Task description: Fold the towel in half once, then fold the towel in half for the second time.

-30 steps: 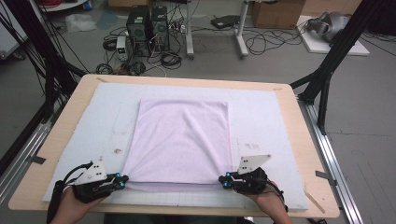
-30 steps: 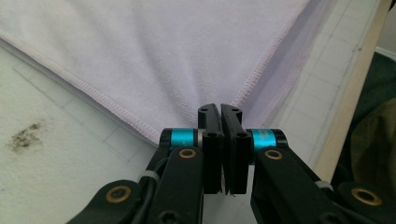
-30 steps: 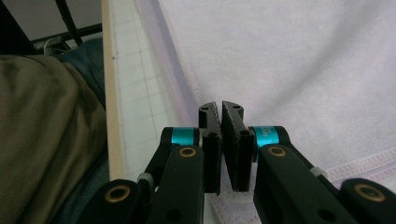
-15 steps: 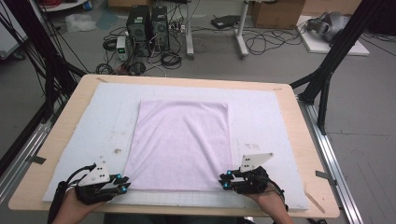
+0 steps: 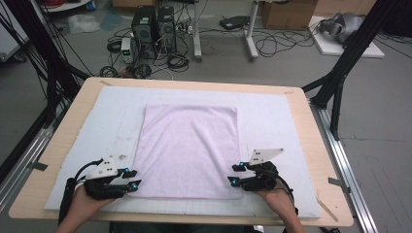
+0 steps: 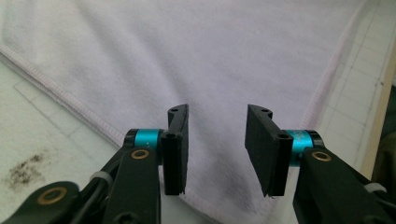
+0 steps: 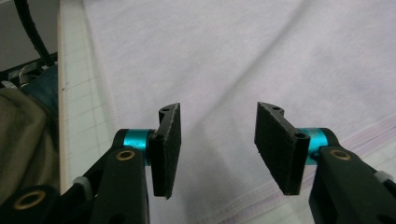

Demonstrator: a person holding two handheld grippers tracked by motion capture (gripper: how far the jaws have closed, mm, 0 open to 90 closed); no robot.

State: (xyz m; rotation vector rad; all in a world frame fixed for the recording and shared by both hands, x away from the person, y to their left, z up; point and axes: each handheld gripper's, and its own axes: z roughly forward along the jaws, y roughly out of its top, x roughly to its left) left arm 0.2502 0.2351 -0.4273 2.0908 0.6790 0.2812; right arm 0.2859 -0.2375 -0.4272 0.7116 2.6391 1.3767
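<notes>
towel: we see a pale lilac towel (image 5: pixel 187 150) spread flat on the white gridded mat (image 5: pixel 272 116), middle of the desk (image 5: pixel 68 121), long side running away from the person
left tongs: left tongs (image 5: pixel 135 177) at the towel's near left corner, jaws apart, nothing between them; in the left gripper view we see the tongs (image 6: pixel 217 140) parted over the towel (image 6: pixel 210 56) with its stitched hem running past on both sides
right tongs: right tongs (image 5: pixel 234 174) at the near right corner, jaws apart, holding nothing; right gripper view has the tongs (image 7: pixel 217 140) open over the towel (image 7: pixel 224 51), hem just under the jaw tips
hands: left hand (image 5: pixel 80 204) and right hand (image 5: pixel 277 196) come in from the near desk edge
mat: dark smudge (image 6: pixel 25 168) on the mat left of the towel, seen in the left gripper view
floor: computer towers (image 5: pixel 153 24) and loose cables beyond the desk
</notes>
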